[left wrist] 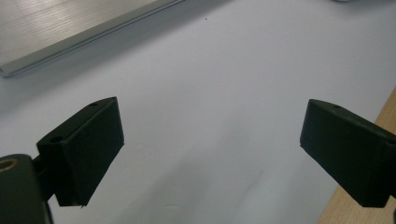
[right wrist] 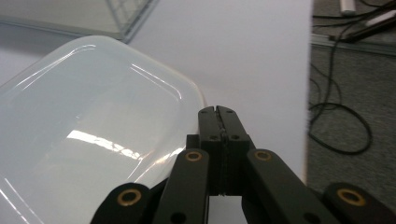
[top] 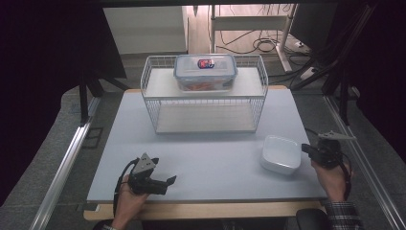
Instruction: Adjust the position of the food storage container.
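Table (top: 206,158), pale blue-grey, carries a white wire rack (top: 205,96) toward its far side, and on the rack's upper shelf sits a clear plastic box with a blue-edged lid (top: 205,72), something orange-red showing through its side. A white rounded-square dish (top: 281,153) lies on the near right part of the table, empty as far as can be seen.

Near the front left edge, the left hand (top: 128,201) holds the left gripper (top: 168,181), which points to the right across the table. Its jaws stand wide apart with nothing between them; in the left gripper view the left gripper (left wrist: 212,149) shows only bare table surface in the gap, with the rack's base rail (left wrist: 84,35) well beyond and the table's wooden edge at the right.

At the right edge the right hand (top: 332,179) holds the right gripper (top: 304,148), aimed left toward the dish. In the right gripper view the right gripper (right wrist: 219,112) has its jaws pressed together, gripping nothing. The dish (right wrist: 88,135) lies just beside the closed tips, on their left, its rim close to them; whether tip and rim touch cannot be told. Grey floor with black cables (right wrist: 345,121) lies past the table's right edge.
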Demonstrator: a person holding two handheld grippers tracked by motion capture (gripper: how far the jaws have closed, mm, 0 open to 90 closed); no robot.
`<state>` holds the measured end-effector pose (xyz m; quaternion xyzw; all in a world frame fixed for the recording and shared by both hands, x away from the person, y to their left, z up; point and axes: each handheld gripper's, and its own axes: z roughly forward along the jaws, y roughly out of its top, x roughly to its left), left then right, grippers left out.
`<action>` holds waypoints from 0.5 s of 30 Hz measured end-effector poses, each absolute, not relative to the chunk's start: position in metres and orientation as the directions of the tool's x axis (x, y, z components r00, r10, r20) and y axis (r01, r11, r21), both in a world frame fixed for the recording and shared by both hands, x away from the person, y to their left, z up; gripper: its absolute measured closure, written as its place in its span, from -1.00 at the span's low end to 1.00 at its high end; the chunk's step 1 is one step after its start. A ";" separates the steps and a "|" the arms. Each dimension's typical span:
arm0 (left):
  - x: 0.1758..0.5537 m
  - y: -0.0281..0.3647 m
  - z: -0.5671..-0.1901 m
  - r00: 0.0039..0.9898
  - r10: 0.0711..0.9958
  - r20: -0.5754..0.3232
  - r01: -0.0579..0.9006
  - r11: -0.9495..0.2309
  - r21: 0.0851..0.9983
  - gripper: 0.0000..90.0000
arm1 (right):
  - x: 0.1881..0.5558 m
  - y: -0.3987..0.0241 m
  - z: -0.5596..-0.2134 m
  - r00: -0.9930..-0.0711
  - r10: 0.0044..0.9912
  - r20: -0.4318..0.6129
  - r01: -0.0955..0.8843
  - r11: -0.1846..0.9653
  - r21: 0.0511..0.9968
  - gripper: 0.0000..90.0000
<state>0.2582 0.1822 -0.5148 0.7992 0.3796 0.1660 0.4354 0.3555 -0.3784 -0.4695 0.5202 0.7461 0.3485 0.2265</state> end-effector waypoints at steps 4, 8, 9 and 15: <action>0.258 0.181 -0.515 0.660 0.749 -0.057 0.459 -0.342 0.820 -0.87 | 0.357 -0.362 -0.471 -0.401 0.915 0.050 0.617 0.229 0.753 0.99; 0.258 0.181 -0.515 0.661 0.748 -0.054 0.458 -0.346 0.819 -0.87 | 0.358 -0.342 -0.473 -0.450 0.890 0.074 0.617 0.250 0.746 0.99; 0.258 0.180 -0.515 0.662 0.747 -0.055 0.459 -0.346 0.818 -0.87 | 0.358 -0.338 -0.474 -0.458 0.886 0.076 0.616 0.255 0.746 0.99; 0.257 0.180 -0.515 0.665 0.746 -0.047 0.455 -0.355 0.816 -0.87 | 0.352 -0.309 -0.475 -0.522 0.850 0.064 0.601 0.314 0.735 0.99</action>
